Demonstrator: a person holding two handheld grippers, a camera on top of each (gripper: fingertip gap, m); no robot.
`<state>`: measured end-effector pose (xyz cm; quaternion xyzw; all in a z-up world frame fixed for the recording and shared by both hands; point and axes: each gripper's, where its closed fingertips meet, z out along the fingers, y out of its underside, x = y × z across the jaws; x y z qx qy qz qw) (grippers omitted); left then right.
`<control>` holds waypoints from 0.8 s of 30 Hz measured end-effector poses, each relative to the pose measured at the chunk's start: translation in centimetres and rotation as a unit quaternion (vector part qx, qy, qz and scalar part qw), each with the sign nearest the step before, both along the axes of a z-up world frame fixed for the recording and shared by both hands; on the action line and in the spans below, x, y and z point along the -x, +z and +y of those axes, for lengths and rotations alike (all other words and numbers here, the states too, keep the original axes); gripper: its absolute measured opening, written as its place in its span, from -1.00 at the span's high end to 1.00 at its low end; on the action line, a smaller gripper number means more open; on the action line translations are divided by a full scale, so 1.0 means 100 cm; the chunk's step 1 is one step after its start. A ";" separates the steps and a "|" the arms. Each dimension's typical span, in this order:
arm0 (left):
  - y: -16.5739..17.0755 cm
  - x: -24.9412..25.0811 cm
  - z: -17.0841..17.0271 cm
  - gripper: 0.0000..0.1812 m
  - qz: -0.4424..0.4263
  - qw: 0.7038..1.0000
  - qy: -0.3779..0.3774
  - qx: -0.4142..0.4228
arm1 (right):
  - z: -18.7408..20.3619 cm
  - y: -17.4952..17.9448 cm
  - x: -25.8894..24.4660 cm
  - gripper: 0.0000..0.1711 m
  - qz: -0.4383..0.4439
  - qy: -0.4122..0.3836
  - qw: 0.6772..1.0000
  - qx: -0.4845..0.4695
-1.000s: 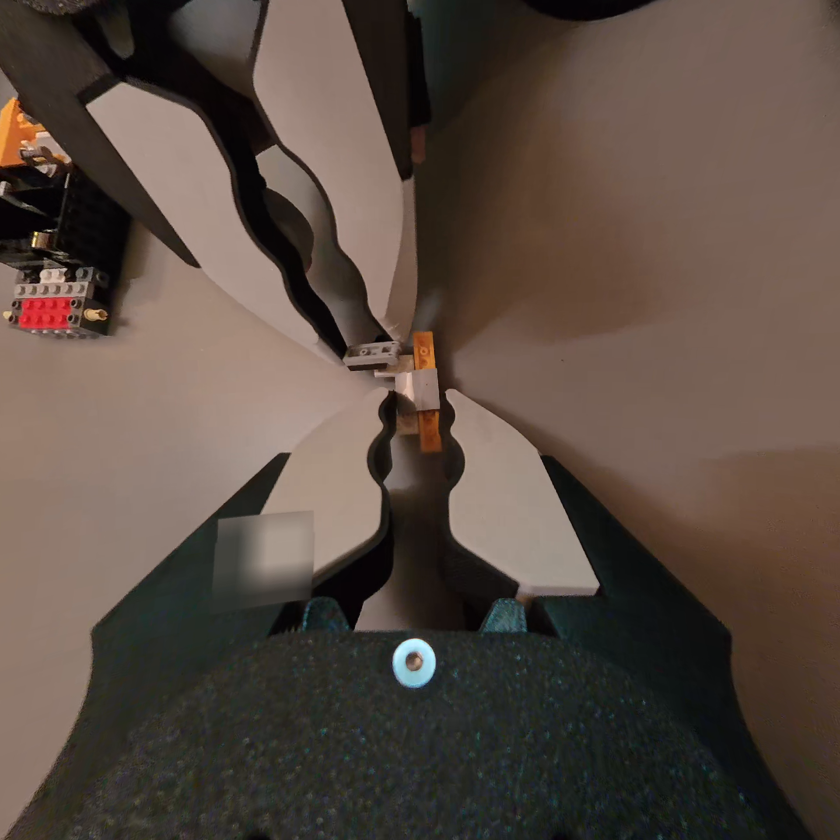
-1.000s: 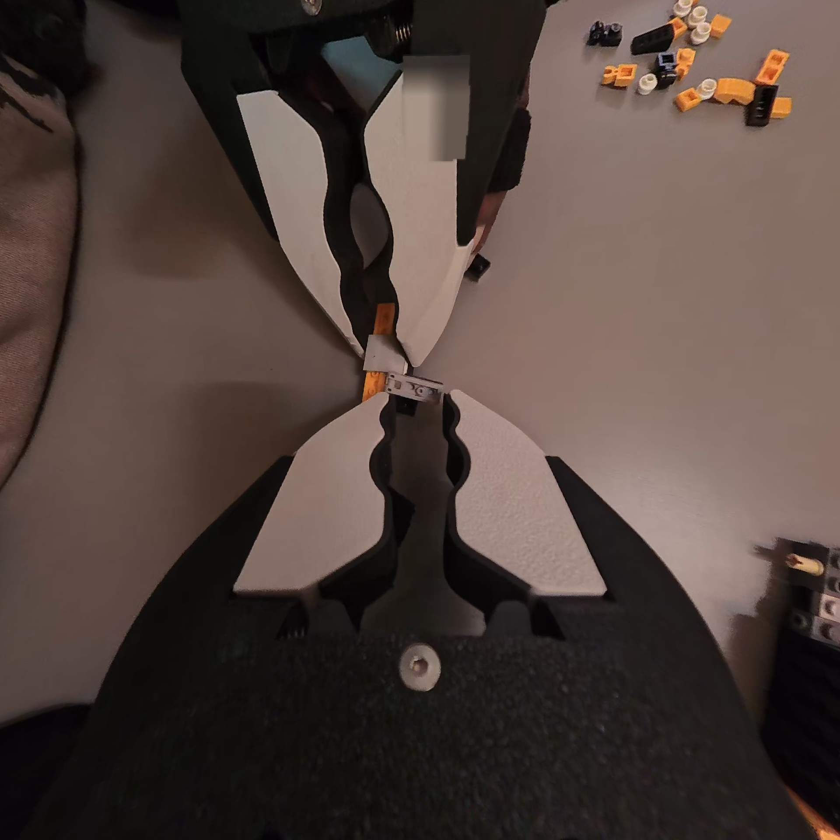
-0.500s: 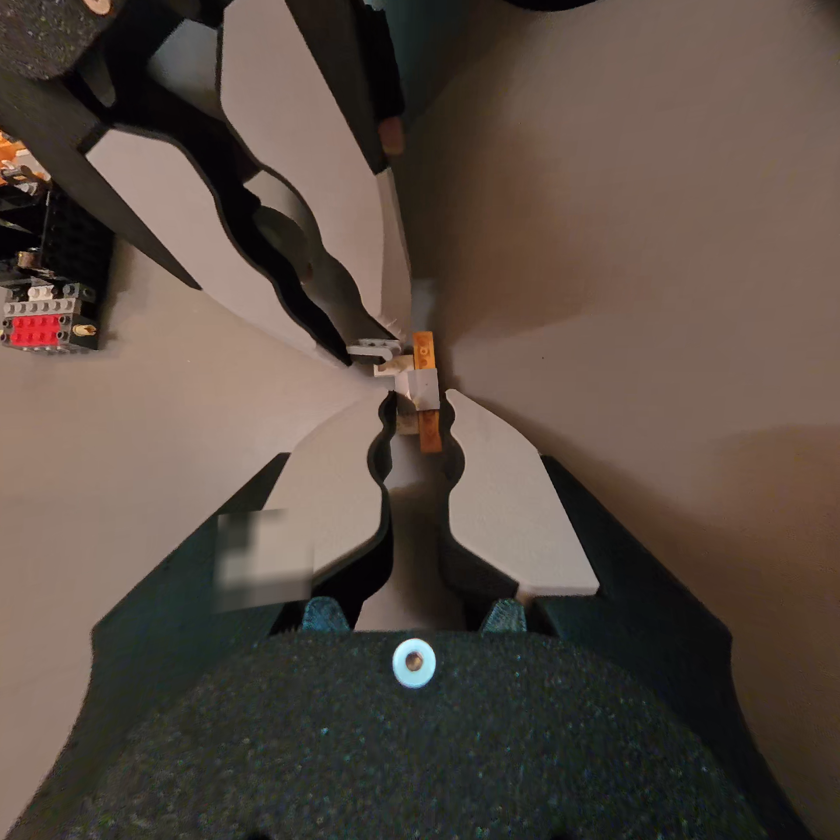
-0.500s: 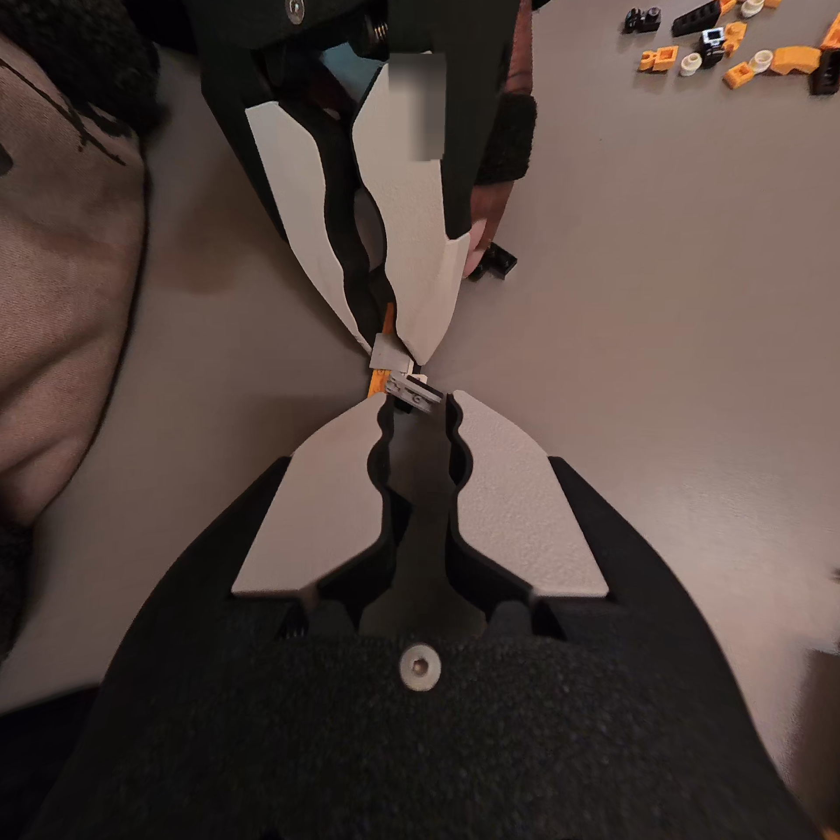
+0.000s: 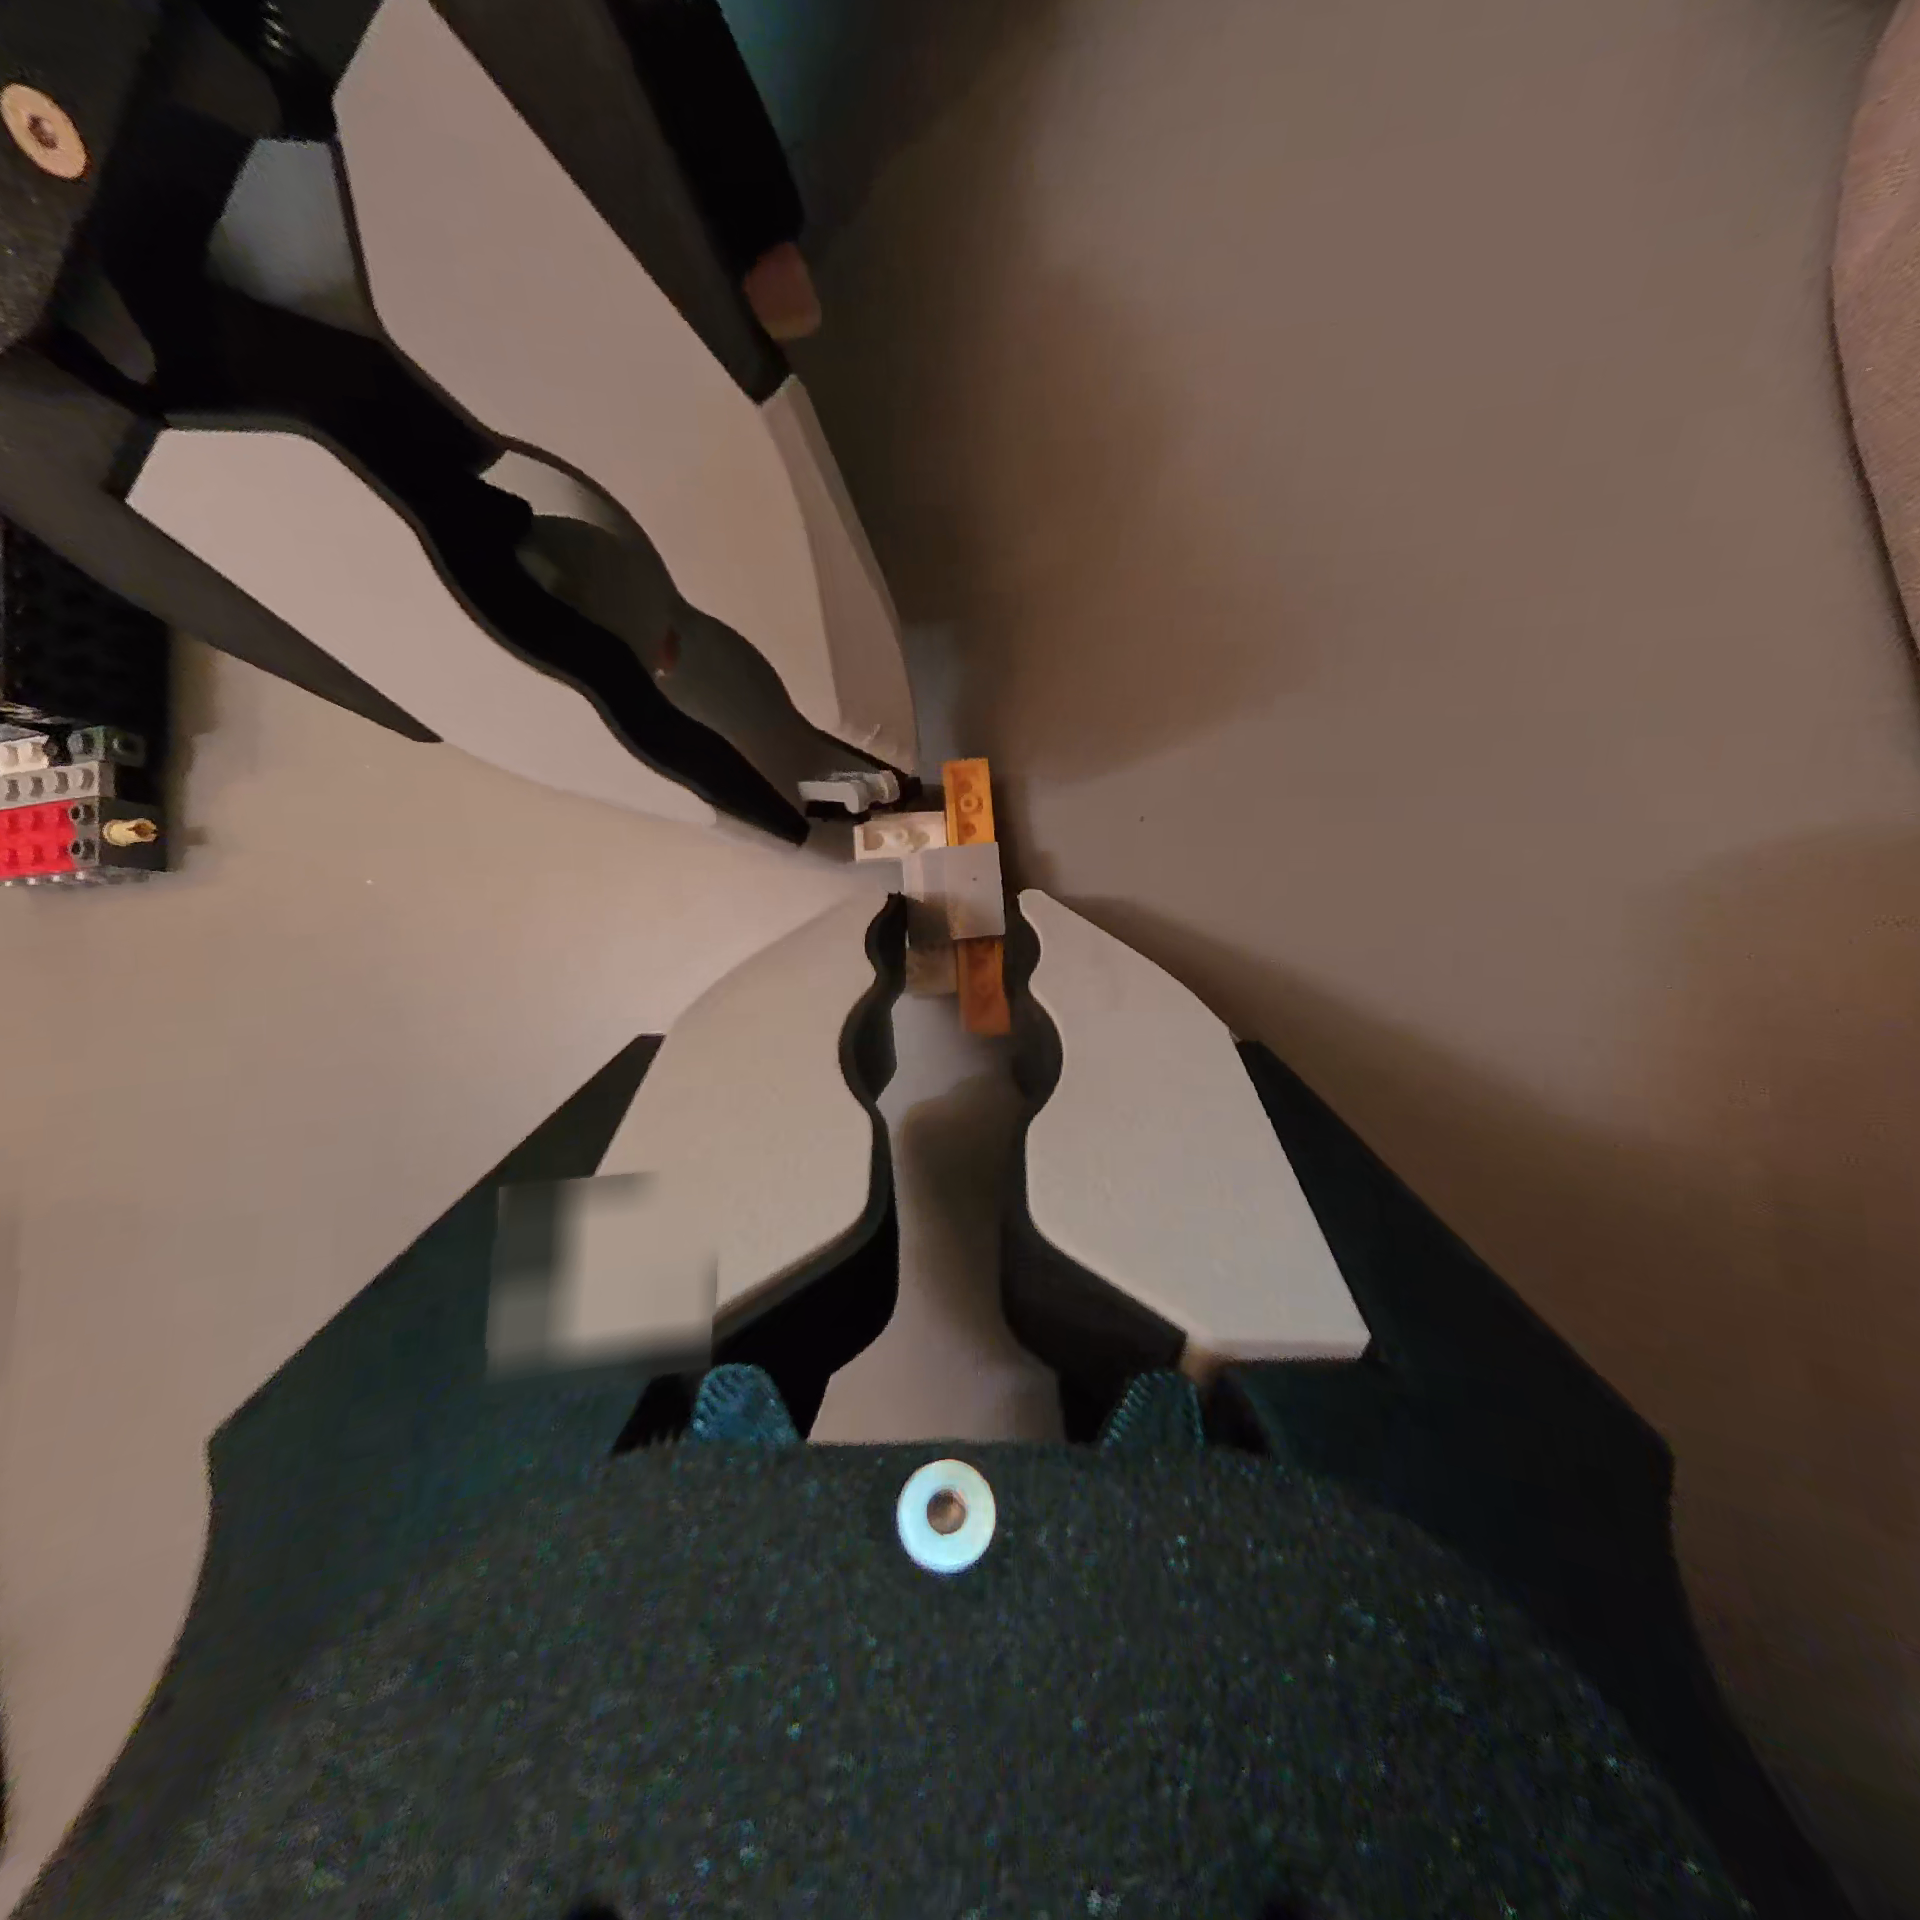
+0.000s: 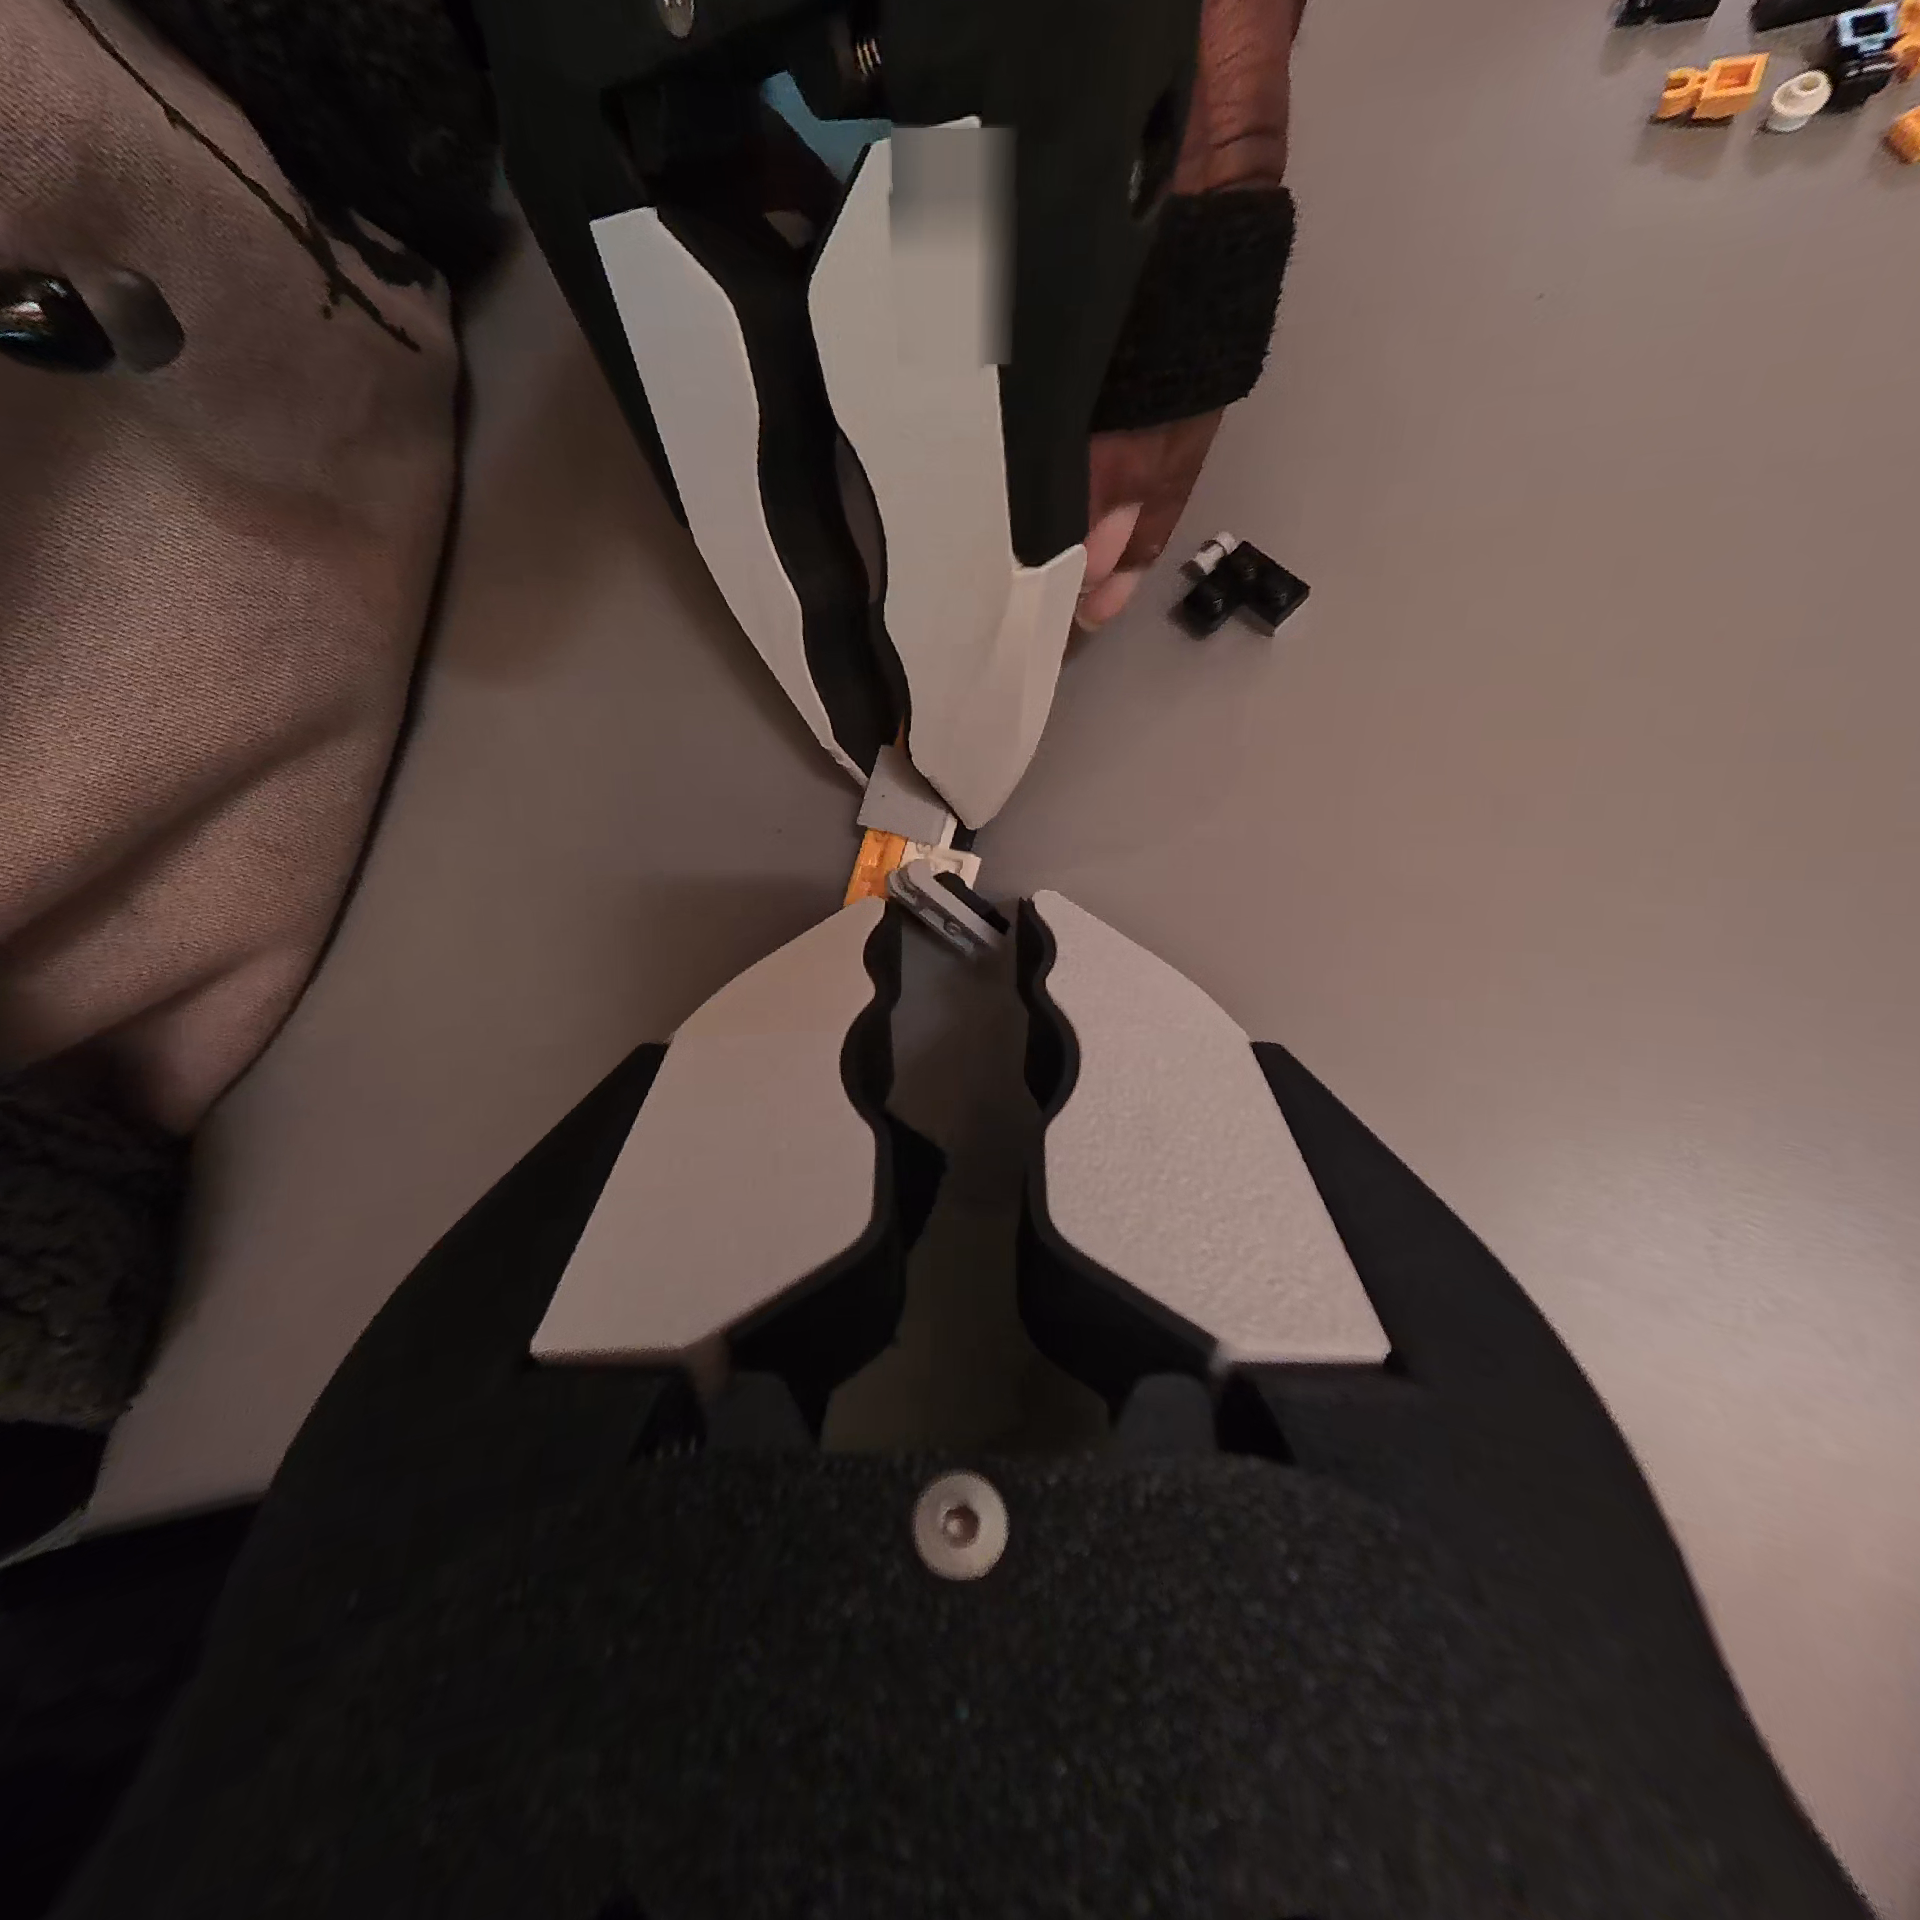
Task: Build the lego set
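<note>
Above the grey table (image 6: 1558, 727), my left gripper (image 5: 954, 902) clamps the orange-and-grey assembly (image 5: 971, 883); my right gripper (image 6: 951, 906) pinches a small grey piece (image 6: 948, 906) against it.

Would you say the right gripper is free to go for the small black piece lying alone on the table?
Probably not yet: the right gripper is shut on a small grey piece. The black piece lies in the open beyond the left gripper, so the path looks free otherwise.
</note>
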<state>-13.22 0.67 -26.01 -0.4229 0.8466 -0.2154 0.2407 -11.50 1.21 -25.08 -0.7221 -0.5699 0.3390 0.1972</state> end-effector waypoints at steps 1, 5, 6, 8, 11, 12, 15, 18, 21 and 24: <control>0.000 0.000 -0.001 0.81 0.002 1.000 -0.001 0.002 | -0.001 0.000 0.000 0.75 0.001 0.002 1.000 0.004; 0.000 0.002 -0.003 0.81 0.012 1.000 -0.004 0.005 | -0.004 -0.001 0.001 0.75 0.005 0.009 1.000 0.013; -0.001 0.002 -0.004 0.81 0.015 1.000 -0.005 0.007 | -0.005 -0.001 0.001 0.75 0.005 0.011 1.000 0.015; -0.001 0.003 -0.006 0.81 0.022 1.000 -0.005 0.014 | -0.008 -0.001 0.002 0.75 0.005 0.019 1.000 0.018; -0.001 0.004 -0.008 0.81 0.028 0.999 -0.006 0.025 | -0.009 0.000 0.001 0.75 0.011 0.024 0.999 0.021; -0.001 0.005 -0.008 0.81 0.030 0.999 -0.007 0.030 | -0.009 0.001 0.001 0.74 0.015 0.025 0.999 0.024; -0.002 0.006 -0.010 0.81 0.039 0.998 -0.006 0.053 | -0.011 0.002 -0.001 0.74 0.020 0.031 0.999 0.031; -0.001 0.009 -0.012 0.82 0.047 0.996 -0.007 0.078 | -0.011 0.005 -0.004 0.74 0.028 0.039 0.998 0.033; -0.001 0.011 -0.014 0.82 0.056 0.993 -0.011 0.099 | -0.011 0.004 -0.005 0.74 0.022 0.056 0.998 0.019; -0.001 0.013 -0.015 0.82 0.064 0.991 -0.015 0.113 | -0.008 0.001 -0.003 0.74 0.015 0.079 0.997 0.010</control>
